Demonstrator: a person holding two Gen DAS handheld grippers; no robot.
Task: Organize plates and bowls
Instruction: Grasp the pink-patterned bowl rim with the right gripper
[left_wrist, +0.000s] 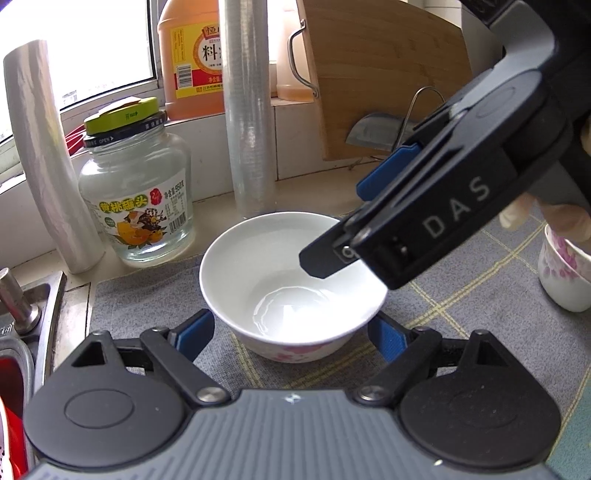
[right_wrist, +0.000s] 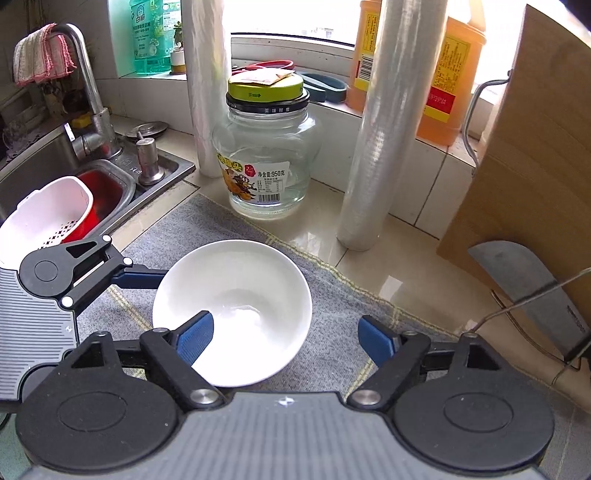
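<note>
- A glossy white bowl, round with pink flowers on its outer wall, is sitting upright on a grey woven mat with yellow check lines, spread over the tabletop.
- The left tool is reaching level toward the bowl, its blue ribbed pads spread apart on either side of the bowl's base; whether they touch it I cannot tell.
- The right tool is hovering above the bowl with its jaws apart, the left pad hanging over the bowl's rim and the other over the mat.
- A second flowered cup is standing at the mat's right edge.
- Behind the bowl a clear glass jar with a yellow-green lid is standing between two tall rolls of cling film.
- A bamboo board is leaning at the right, with a steel cleaver against it.
- A steel sink is lying to the left.
</note>
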